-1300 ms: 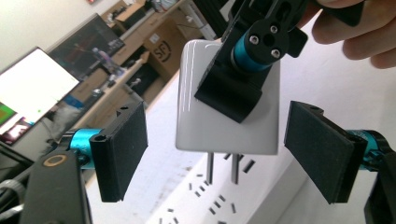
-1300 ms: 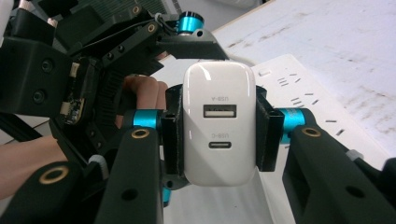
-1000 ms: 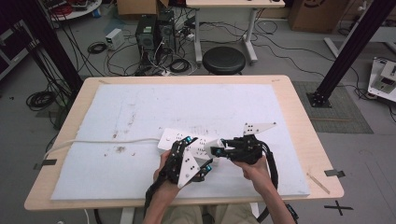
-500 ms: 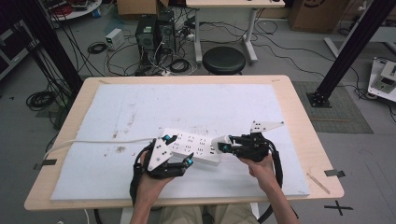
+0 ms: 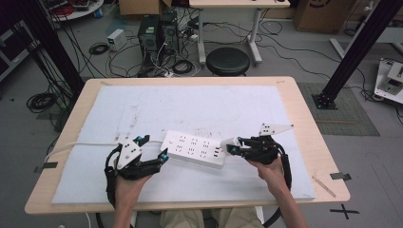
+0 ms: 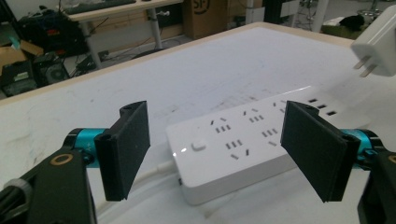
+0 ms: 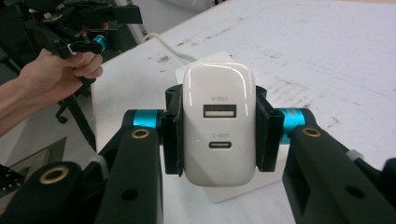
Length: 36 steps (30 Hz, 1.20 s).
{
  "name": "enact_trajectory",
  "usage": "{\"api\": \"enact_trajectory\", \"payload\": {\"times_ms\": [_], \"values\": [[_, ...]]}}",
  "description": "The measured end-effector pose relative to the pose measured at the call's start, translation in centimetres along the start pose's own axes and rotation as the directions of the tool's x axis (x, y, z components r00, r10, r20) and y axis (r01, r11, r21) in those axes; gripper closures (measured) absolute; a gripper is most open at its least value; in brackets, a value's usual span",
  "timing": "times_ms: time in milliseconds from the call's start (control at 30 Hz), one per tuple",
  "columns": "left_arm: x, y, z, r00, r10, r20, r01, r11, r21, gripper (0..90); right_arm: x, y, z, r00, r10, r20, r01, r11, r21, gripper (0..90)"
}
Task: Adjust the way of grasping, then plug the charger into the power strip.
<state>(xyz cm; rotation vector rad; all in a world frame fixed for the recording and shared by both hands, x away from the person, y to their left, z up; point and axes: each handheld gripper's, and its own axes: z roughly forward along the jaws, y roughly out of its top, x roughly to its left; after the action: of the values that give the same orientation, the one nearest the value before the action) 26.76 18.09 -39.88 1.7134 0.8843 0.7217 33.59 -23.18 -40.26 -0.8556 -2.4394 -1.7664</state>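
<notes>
Left gripper (image 5: 151,151) sits low with its fingers (image 6: 125,149) wide apart and just been closing a bit, nothing between; right gripper (image 5: 231,147) is clamped tight.

My two grippers are black, with flat black pads on teal-blue collars and brass-ringed pivot screws. The left gripper (image 5: 151,148) carries a pale grey three-cornered plate with small dark holes; the right gripper (image 5: 231,147) has one too. Black cables loop from both. My forearms are bare, my trousers khaki.
</notes>
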Motion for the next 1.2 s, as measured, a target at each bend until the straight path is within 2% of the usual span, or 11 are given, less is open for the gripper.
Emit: {"api": "enact_trajectory", "payload": {"times_ms": [133, 200, 267, 300, 667, 733, 967, 1067, 1133, 1167, 1200], "values": [[0.9, -0.5, -0.1, 0.9994, -0.033, -0.013, 0.033, 0.9991, 0.026, 24.0, -0.3, 0.1, -0.2, 0.9998, -0.011, 0.017, 0.010, 1.000, 0.018, 63.3], [1.8, -1.0, -0.3, 0.9976, -0.068, -0.017, 0.068, 0.9966, 0.046, 23.8, -0.4, 0.2, -0.3, 0.9996, -0.015, 0.026, 0.014, 1.000, 0.023, 63.3], [2.0, -1.1, -0.3, 0.9974, -0.070, -0.017, 0.071, 0.9963, 0.048, 23.2, -0.5, 0.3, -0.3, 0.9992, -0.018, 0.035, 0.017, 0.999, 0.030, 63.3], [2.5, -1.5, -0.4, 0.9952, -0.096, -0.021, 0.097, 0.9939, 0.052, 22.9, -0.5, 0.5, -0.2, 0.9987, -0.023, 0.045, 0.022, 0.999, 0.036, 63.3], [3.6, -2.6, -1.3, 0.9897, -0.134, -0.052, 0.135, 0.9903, 0.031, 22.4, -0.7, 1.1, 0.1, 0.9948, -0.055, 0.086, 0.048, 0.995, 0.085, 63.3], [3.9, -2.7, -1.6, 0.9885, -0.141, -0.054, 0.143, 0.9896, 0.020, 22.4, -0.7, 2.1, 0.5, 0.9896, -0.095, 0.108, 0.078, 0.985, 0.152, 63.3], [4.5, -2.9, -2.1, 0.9874, -0.147, -0.059, 0.148, 0.9888, 0.017, 22.4, -1.1, 3.7, 1.5, 0.9878, -0.115, 0.105, 0.089, 0.970, 0.226, 63.3], [4.8, -3.1, -2.2, 0.9889, -0.138, -0.055, 0.139, 0.9902, 0.015, 22.4, -1.3, 4.7, 2.2, 0.9853, -0.139, 0.100, 0.106, 0.954, 0.281, 63.4], [4.8, -3.1, -2.2, 0.9889, -0.138, -0.055, 0.139, 0.9902, 0.015, 22.4, -1.3, 5.0, 2.4, 0.9846, -0.144, 0.098, 0.110, 0.950, 0.293, 63.4], [5.1, -3.2, -2.4, 0.9889, -0.138, -0.055, 0.139, 0.9903, 0.006, 22.4, -1.3, 5.6, 2.9, 0.9797, -0.167, 0.111, 0.121, 0.934, 0.337, 63.3], [5.2, -3.3, -2.5, 0.9884, -0.142, -0.055, 0.142, 0.9898, 0.006, 22.4, -1.2, 5.9, 3.1, 0.9773, -0.176, 0.119, 0.124, 0.928, 0.352, 63.4]]}}
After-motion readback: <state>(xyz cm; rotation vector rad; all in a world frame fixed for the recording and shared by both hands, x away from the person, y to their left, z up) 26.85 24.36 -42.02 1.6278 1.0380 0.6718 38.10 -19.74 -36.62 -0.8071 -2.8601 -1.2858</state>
